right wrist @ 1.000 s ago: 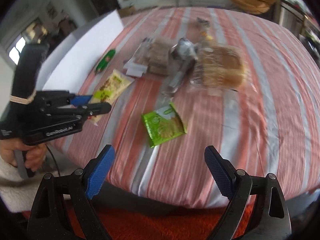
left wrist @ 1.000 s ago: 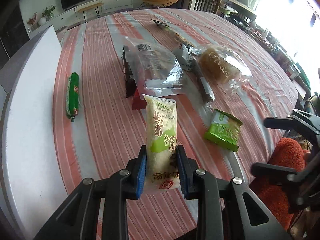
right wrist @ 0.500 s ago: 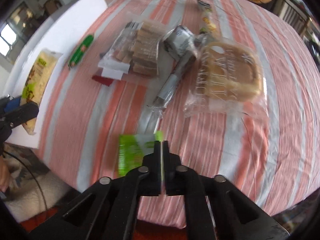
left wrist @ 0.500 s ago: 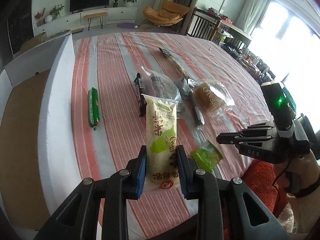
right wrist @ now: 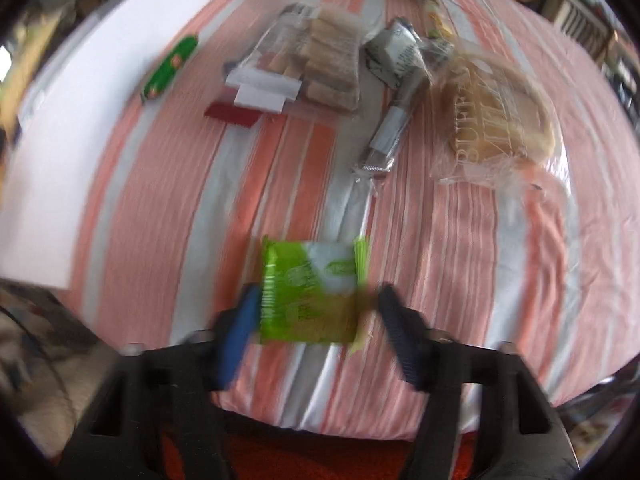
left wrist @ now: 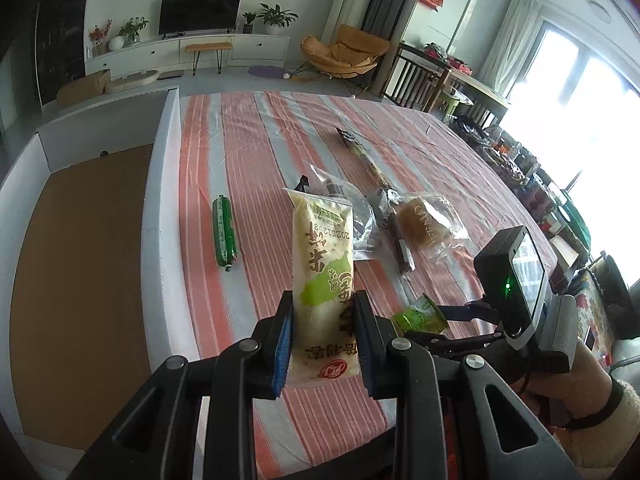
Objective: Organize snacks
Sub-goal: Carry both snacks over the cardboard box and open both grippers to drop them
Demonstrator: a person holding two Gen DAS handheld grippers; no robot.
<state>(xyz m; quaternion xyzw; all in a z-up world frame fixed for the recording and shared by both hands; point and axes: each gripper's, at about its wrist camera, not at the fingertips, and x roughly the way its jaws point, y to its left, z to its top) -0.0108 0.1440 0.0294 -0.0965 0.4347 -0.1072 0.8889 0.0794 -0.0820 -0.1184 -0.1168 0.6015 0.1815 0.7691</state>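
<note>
Since the earlier frames the left hand-held gripper [left wrist: 323, 340] has lifted its pale rice-cracker packet [left wrist: 323, 276] higher above the worktop [left wrist: 256, 152], so more of the room shows behind it; its blue pads pinch the packet's lower half and the packet stands upright between them. Meanwhile the right hand-held gripper [right wrist: 316, 332] has come down over the green snack packet [right wrist: 310, 292] near the worktop's front edge, and its jaws have just been opening from a closed position. They now stand apart on either side of the packet; blur hides whether the pads touch its edges. Farther back on the striped cloth lie a green sausage [right wrist: 170, 70], a clear bag of biscuits [right wrist: 320, 60], a long dark bar [right wrist: 392, 128] and a wrapped bun [right wrist: 496, 120]. A white board [right wrist: 100, 128] runs along the left edge.
</note>
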